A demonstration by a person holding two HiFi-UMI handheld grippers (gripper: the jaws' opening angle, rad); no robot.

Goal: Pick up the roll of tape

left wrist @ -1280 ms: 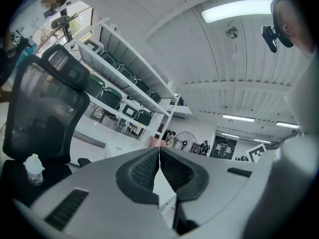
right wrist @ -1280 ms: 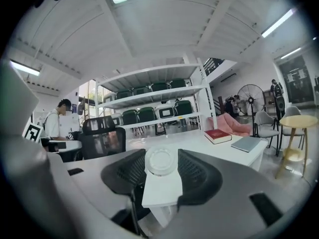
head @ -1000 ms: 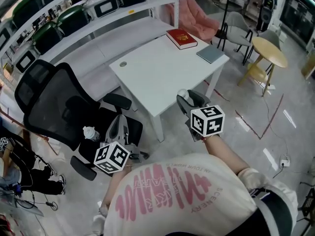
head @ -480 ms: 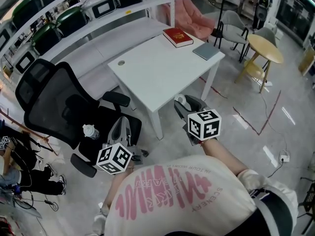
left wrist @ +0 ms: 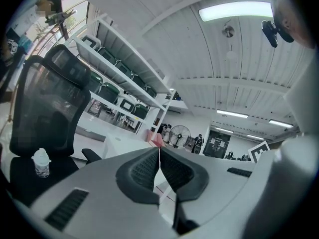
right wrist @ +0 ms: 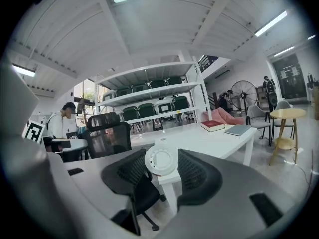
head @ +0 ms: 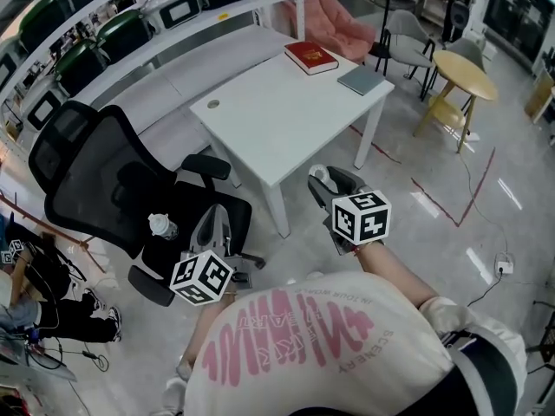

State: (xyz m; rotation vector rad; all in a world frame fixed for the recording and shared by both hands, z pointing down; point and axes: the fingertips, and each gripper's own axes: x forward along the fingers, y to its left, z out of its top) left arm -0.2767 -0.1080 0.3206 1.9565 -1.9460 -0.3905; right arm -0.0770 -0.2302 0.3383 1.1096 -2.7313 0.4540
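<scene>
A white roll of tape (right wrist: 160,159) sits between the pads of my right gripper (right wrist: 162,166), which is shut on it. In the head view this right gripper (head: 326,185) hangs over the floor just in front of the white table (head: 286,124), with the tape (head: 319,172) showing at its tip. My left gripper (left wrist: 159,164) is shut with nothing between its pads. In the head view the left gripper (head: 212,225) is low on the left, beside the black office chair (head: 95,180).
A red book (head: 310,57) and a grey notebook (head: 364,79) lie on the table's far end. A small bottle (head: 160,226) stands on the chair seat. A round yellow table (head: 468,74) and grey chairs stand at the right. Shelves with green cases (head: 130,24) run along the back.
Both grippers have drawn back a little from the table's near edge. The tape stays clamped in the right gripper and the left stays shut.
</scene>
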